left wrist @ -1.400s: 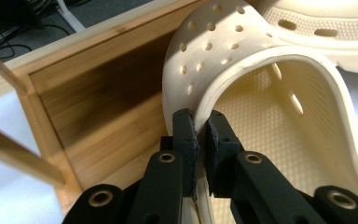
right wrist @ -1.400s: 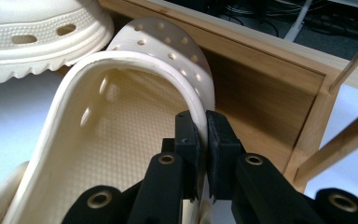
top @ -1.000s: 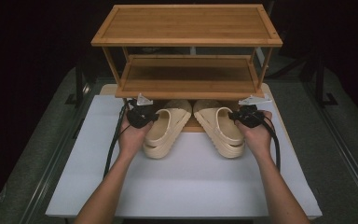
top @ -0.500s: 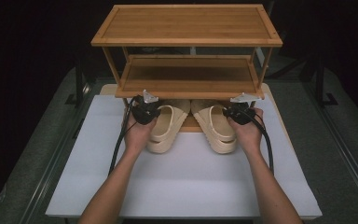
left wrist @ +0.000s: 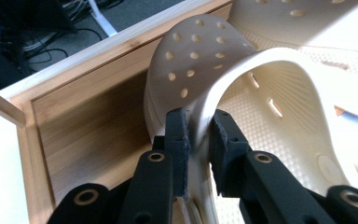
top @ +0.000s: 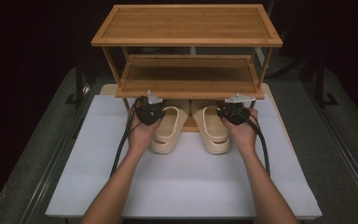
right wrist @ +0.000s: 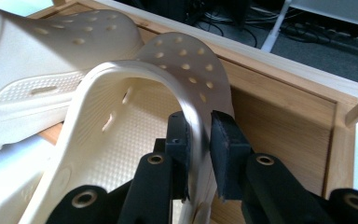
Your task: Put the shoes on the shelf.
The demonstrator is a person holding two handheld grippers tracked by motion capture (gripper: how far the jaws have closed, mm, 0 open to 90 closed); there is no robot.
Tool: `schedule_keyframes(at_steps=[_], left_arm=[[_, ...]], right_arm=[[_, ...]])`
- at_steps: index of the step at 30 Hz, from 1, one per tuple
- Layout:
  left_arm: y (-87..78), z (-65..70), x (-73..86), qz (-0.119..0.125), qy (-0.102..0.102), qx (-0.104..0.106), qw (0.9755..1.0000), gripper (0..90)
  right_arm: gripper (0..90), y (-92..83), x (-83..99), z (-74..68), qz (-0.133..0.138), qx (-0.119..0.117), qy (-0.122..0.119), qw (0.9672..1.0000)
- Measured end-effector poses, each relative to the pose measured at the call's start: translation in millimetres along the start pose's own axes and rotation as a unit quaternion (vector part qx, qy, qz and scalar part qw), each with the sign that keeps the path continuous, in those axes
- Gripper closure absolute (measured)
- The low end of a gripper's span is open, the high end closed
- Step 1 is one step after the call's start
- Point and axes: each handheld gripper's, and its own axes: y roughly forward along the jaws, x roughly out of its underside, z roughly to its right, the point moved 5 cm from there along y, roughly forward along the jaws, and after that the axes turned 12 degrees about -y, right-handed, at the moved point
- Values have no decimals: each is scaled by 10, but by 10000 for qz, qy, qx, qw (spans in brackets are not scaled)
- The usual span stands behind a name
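Progress: late | both slippers, left slipper [top: 170,130] and right slipper [top: 213,130], sit toes-in on rack's bottom shelf [top: 191,125] | left tongs [left wrist: 198,140] and right tongs [right wrist: 199,140] have just been opening, loosened around straps (pads barely off) | left: withdraw.

the rack [top: 186,25] is made of light wood with a fine grain and a smooth, low sheen. the two slippers [top: 167,130] [top: 213,129] are seen as cream moulded foam or soft plastic, matt, with a fine pebbled texture inside [left wrist: 279,135] and small punched holes on the upper [right wrist: 186,60]. the jaws are faced with black rubbery matt pads [left wrist: 177,140] on smooth black plastic arms. the surface [top: 182,186] is covered by a white, matt sheet.
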Motion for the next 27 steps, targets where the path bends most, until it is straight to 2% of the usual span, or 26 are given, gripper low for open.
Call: schedule_keyframes(at_steps=[2, 4, 7, 11, 15, 19, 23, 27], left_arm=[[-28, -9, -4, 1, -61, 92, 9999, 734], [-80, -8, -15, 7, -36, 128, 9999, 691], [-186, 4, -32, 48, -90, 304, 9995, 640], [-356, 17, -14, 14, -67, 566, 9984, 583], [-525, 20, 18, 10, 1, 856, 9963, 495], [-687, 20, 70, 76, 31, 1092, 9940, 385], [-851, 1, 171, 64, 33, 1245, 9922, 301], [-986, -8, 318, 69, 3, 1328, 9911, 287]], right_arm=[[756, -23, -7, 4, 50, -41, 8, 10000], [731, -71, -29, 8, 152, -203, 97, 9996], [682, -165, -53, 17, 187, -385, 137, 9990], [590, -338, -56, 20, 226, -626, 172, 9976], [472, -519, -28, 19, 257, -687, 93, 9973], [358, -694, 58, 16, 282, -736, 62, 9969], [293, -866, 195, 13, 289, -896, 103, 9955], [279, -975, 347, -18, 187, -958, 41, 9952]])
